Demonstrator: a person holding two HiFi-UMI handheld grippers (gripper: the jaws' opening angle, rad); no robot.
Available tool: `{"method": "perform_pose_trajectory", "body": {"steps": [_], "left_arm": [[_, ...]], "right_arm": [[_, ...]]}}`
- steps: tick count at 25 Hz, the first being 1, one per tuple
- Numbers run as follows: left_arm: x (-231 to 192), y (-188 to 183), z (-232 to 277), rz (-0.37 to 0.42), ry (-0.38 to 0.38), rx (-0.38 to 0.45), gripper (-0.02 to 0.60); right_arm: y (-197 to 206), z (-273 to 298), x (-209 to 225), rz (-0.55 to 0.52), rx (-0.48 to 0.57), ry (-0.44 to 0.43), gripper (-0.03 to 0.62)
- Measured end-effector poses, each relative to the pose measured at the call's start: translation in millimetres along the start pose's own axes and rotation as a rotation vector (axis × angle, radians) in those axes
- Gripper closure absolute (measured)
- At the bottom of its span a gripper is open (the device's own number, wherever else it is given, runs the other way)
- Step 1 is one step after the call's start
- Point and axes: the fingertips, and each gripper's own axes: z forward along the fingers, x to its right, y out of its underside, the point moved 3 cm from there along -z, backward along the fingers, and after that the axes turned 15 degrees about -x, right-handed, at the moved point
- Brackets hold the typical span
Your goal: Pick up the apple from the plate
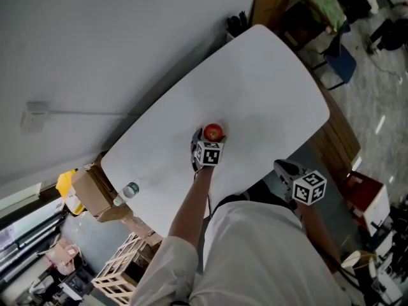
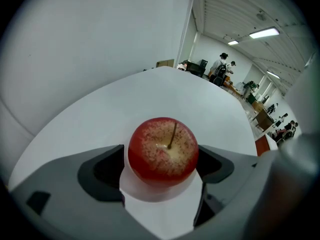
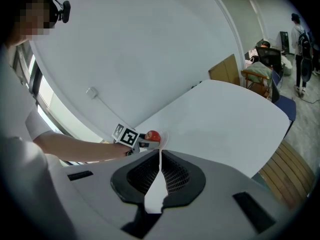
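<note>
The left tool [image 2: 162,169] points steeply down with its jaws spread wide, and the apple [image 2: 163,151] sits right between them. Its dark pads [image 2: 105,171] flank the fruit on either side, close against its flanks, without closing on it. The apple is red, speckled yellow around the hollow, and its stem [image 2: 173,134] stands upright and leans slightly away from the tool. It rests on a small white plate [image 2: 160,195], whose near rim shows just below the fruit, inside the gap between the jaws. The plate lies on the white surface [image 2: 150,99], which stretches away ahead of the tool to a pale wall, with a few people standing far beyond its far end.

The right tool [image 3: 160,156] is closed, its ribbed pads meeting at the tips with only a thin sliver of gap further back, and it holds nothing. It hangs off the near edge of the surface, well apart from the plate. Seen along its jaws, the left tool and the apple lie ahead and a little to the left, with the person's bare forearm reaching in from that side.

From the head view, the marker cube [image 1: 209,153] of the left tool sits just behind the apple, and the cube [image 1: 310,188] of the right tool is beside the person's body. A bottle [image 1: 130,189] stands at the surface's corner, off to the left tool's left
</note>
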Motion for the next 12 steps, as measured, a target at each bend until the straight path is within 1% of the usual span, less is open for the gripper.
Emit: {"method": "perform_pose_trajectory", "body": {"steps": [1, 3, 8, 12], "left_arm": [[1, -1, 1, 0.001, 0.004, 0.006, 0.144], [2, -4, 1, -0.002, 0.008, 0.022, 0.175], [3, -8, -5, -0.015, 0.031, 0.047, 0.176], [3, -14, -28, -0.016, 0.051, 0.067, 0.176]], "right_arm": [[1, -1, 1, 0.004, 0.000, 0.004, 0.556], [4, -3, 2, 0.010, 0.001, 0.010, 0.556], [7, -6, 2, 0.014, 0.003, 0.017, 0.556], [4, -5, -1, -0.002, 0.006, 0.017, 0.557]]}}
